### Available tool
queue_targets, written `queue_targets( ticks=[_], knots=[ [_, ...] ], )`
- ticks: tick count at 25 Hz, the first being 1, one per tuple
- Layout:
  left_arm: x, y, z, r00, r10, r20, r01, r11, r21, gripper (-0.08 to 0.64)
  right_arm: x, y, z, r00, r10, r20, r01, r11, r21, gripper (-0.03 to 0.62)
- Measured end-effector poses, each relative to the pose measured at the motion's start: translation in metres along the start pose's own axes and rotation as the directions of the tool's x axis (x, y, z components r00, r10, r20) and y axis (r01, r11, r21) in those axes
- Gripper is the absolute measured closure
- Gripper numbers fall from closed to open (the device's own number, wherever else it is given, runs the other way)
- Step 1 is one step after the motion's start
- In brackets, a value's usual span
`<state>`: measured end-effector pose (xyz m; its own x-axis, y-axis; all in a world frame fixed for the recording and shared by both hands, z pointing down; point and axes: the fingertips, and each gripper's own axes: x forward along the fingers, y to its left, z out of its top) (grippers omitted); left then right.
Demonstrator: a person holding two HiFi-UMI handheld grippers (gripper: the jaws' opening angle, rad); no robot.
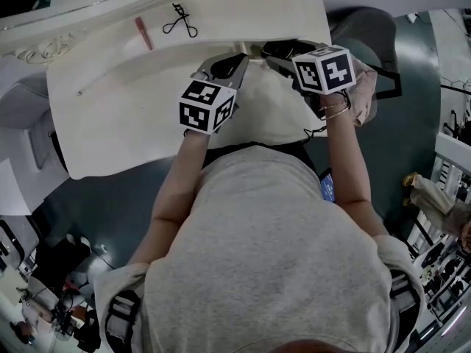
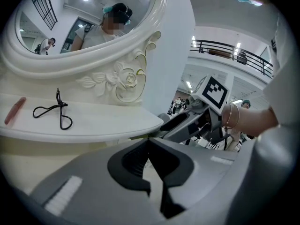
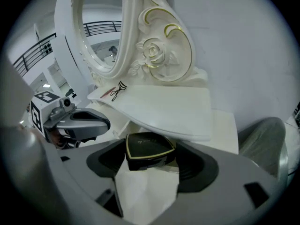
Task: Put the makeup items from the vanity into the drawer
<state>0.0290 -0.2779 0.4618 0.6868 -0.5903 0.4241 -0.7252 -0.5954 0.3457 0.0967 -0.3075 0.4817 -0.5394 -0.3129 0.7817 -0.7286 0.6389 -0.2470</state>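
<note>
— While the right gripper (image 3: 150, 165) pinches the black compact (image 3: 147, 146), what is the left gripper (image 2: 150, 142) doing?
— Its jaws are pressed together, empty. The eyelash curler (image 1: 180, 20) and pink stick (image 1: 143, 33) lie on the vanity top (image 1: 110, 123), ahead-left of it.

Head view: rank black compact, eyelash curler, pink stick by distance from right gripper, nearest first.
1. Black compact: held between the right gripper jaws.
2. Eyelash curler: on the vanity top, to the left.
3. Pink stick: farthest left, beyond the curler.
</note>
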Motion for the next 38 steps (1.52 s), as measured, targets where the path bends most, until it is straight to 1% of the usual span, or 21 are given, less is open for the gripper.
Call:
queue_targets(
  ticks=[9,16,23,29,30,31,32,33,36,38],
  knots=[
    [-0.001,0.004,0.0,1.0,0.01,0.0,-0.01,1.0,-0.007,0.551,0.009,-0.003,0.001,0.999,-0.028,0.027,0.025,0.997,0.076,0.245],
    [-0.001,0.004,0.0,1.0,0.011,0.005,-0.01,1.0,-0.012,0.551,0.009,-0.004,-0.002,0.999,-0.045,0.02,0.043,0.997,0.069,0.249],
    [-0.001,0.004,0.0,1.0,0.01,0.005,-0.01,1.0,-0.013,0.551,0.007,0.001,-0.003,0.999,-0.035,0.042,0.032,0.998,0.057,0.249],
    [-0.005,0.001,0.002,1.0,0.005,0.01,-0.005,1.0,-0.005,0.551,-0.001,0.009,0.002,0.995,-0.019,0.094,0.014,0.998,0.054,0.249],
    [-0.006,0.0,0.002,1.0,0.003,0.014,-0.003,1.0,-0.004,0.551,-0.004,0.01,0.004,0.994,-0.022,0.111,0.017,0.999,0.045,0.264],
    [-0.008,-0.001,0.004,1.0,0.001,0.018,-0.001,1.0,-0.002,0.551,-0.007,0.01,0.006,0.991,-0.031,0.13,0.027,0.999,0.031,0.343],
    [-0.009,-0.002,0.005,1.0,-0.002,0.023,0.002,1.0,0.0,0.551,-0.01,0.01,0.009,0.988,-0.04,0.151,0.039,0.999,0.013,0.476],
    [-0.01,-0.003,0.006,1.0,-0.003,0.027,0.003,1.0,0.003,0.551,-0.013,0.011,0.011,0.985,-0.041,0.169,0.042,0.999,-0.006,0.529],
    [-0.016,-0.002,0.008,0.999,0.003,0.036,-0.004,1.0,0.013,0.551,-0.02,0.018,0.017,0.979,0.004,0.202,0.004,0.999,-0.036,0.528],
    [-0.02,-0.003,0.011,0.999,0.008,0.044,-0.009,1.0,0.021,0.551,-0.026,0.021,0.019,0.976,0.016,0.219,-0.004,0.999,-0.053,0.529]
  ],
)
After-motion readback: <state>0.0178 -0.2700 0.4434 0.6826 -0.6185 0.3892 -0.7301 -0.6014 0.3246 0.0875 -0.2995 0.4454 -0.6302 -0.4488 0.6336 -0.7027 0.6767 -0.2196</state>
